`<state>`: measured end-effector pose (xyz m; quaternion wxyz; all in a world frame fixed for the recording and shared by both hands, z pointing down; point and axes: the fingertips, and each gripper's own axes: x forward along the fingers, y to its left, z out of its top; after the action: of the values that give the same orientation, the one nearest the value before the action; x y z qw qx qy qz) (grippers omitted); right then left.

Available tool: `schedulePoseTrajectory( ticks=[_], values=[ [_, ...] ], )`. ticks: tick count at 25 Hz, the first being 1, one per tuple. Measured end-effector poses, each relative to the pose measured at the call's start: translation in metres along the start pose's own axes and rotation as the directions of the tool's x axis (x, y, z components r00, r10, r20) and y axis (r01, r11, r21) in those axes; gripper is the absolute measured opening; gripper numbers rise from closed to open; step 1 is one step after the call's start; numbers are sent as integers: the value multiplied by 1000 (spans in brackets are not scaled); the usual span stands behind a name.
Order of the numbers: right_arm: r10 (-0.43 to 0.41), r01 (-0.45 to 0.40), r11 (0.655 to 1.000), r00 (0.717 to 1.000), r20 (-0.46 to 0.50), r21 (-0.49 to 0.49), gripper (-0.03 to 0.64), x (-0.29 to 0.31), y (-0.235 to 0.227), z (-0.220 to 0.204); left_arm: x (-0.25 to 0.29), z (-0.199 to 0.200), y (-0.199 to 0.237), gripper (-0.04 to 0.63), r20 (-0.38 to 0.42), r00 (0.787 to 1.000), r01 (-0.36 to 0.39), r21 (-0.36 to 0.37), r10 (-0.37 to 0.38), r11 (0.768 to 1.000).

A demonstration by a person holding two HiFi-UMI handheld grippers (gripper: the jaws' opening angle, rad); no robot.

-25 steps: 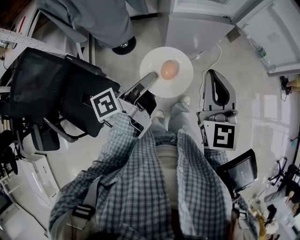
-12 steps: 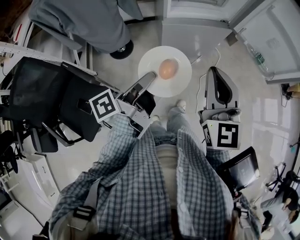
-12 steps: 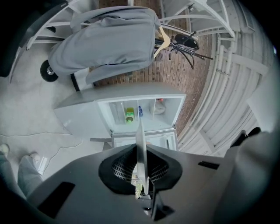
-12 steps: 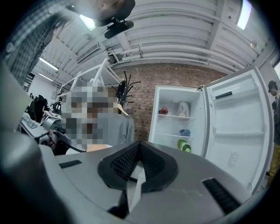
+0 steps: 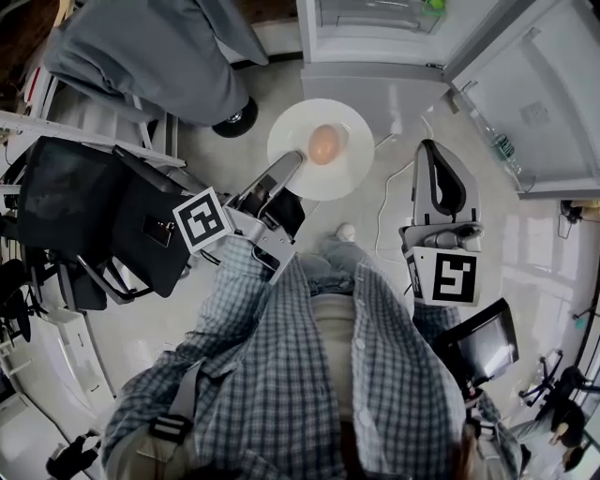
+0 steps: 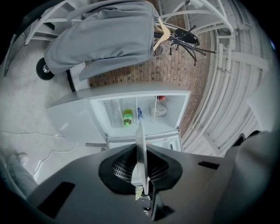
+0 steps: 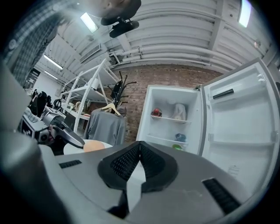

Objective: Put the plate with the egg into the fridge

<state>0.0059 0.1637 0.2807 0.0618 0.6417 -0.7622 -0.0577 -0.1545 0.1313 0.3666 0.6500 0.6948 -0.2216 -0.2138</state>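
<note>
Standing open at the top of the head view, the tall white fridge (image 5: 375, 23) shows its lit shelves, and its white door (image 5: 530, 89) is swung out to the right. A grey garment (image 5: 155, 56) hangs on a wheeled rack to the left of the fridge, and a black mesh office chair (image 5: 89, 202) stands below it on the pale glossy floor (image 5: 530, 248). The person's checked shirt (image 5: 309, 375) fills the lower middle of that view.

The left gripper (image 5: 291, 164) reaches up and to the right from the shirt, and its jaws are clamped on the near rim of the round white plate (image 5: 323, 178). In the left gripper view the plate (image 6: 141, 140) shows edge-on as a thin upright blade between the ribbed pads, in line with the open fridge (image 6: 140, 116) ahead. The plate is held level in the air above the floor, in front of the fridge and outside it. The right gripper (image 5: 429, 150) hangs beside the plate, well apart from it, with its jaws pressed together on nothing, as the right gripper view (image 7: 140, 145) shows.

The brown egg (image 5: 324, 144) lies near the middle of the plate. A small green bottle (image 6: 127, 118) stands on a fridge shelf.
</note>
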Motion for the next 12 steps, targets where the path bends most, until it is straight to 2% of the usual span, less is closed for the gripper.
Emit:
schedulePoseTrajectory(
  ticks=[8,12],
  values=[
    [21,-21,1000,1000,17,-14,6,7,-53,-10,56,-21,-8,26,5,1000,11,12,-11,1000],
    [-1,1,1000,1000,26,1,6,7,-73,-17,74,-29,-7,26,-11,1000,4,18,-3,1000]
  ],
)
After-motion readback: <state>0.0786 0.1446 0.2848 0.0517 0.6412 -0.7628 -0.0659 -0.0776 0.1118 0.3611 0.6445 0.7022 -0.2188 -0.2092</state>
